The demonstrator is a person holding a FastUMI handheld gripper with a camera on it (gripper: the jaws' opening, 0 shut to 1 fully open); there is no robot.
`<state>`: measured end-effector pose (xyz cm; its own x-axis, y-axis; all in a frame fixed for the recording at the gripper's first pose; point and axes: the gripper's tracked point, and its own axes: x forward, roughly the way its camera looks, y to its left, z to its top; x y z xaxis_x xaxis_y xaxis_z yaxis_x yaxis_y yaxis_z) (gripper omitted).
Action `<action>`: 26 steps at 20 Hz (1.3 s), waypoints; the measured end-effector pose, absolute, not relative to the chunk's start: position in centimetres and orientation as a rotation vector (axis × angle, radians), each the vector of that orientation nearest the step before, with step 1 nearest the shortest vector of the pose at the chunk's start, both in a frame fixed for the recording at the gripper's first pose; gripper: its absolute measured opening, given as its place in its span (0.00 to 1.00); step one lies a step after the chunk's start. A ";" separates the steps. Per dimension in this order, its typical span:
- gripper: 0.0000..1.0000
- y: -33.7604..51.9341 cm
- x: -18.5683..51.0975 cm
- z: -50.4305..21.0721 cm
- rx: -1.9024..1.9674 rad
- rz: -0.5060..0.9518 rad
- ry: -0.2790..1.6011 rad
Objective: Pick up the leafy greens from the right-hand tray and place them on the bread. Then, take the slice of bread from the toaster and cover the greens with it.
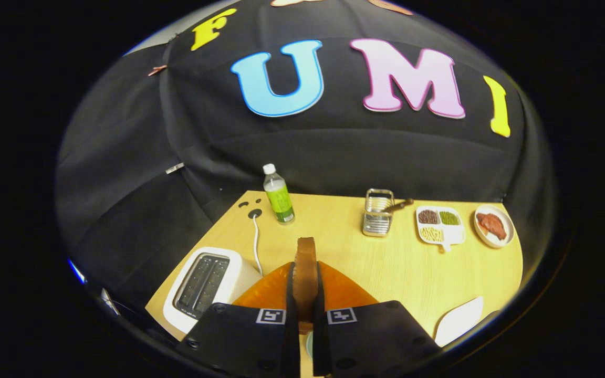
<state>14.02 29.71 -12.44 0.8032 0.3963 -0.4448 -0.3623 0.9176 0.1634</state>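
Wooden bench (386,262) under booth cloth. Bottom centre, gripper (305,294) clamped edge-on around the bread slice (305,262), held upright over an orange tray (342,289); toaster (208,283) lower left looks empty. Slice reads light, stiff but crumbly: grip mid-edge, gently, lay flat

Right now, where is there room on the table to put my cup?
The gripper is shut on the bread slice. Bare wood lies between the bottle and metal rack, and ahead of the rack. It's crowded by the toaster and divided tray.
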 end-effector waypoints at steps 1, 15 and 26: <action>0.14 29.0 14.1 -13.2 0.103 0.398 0.513; 0.14 23.8 11.6 -24.0 0.227 0.324 0.696; 0.24 18.1 12.6 -27.3 0.216 0.193 0.703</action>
<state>12.58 18.15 -27.27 0.7465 0.2472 -0.6177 -0.1025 0.9600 0.2604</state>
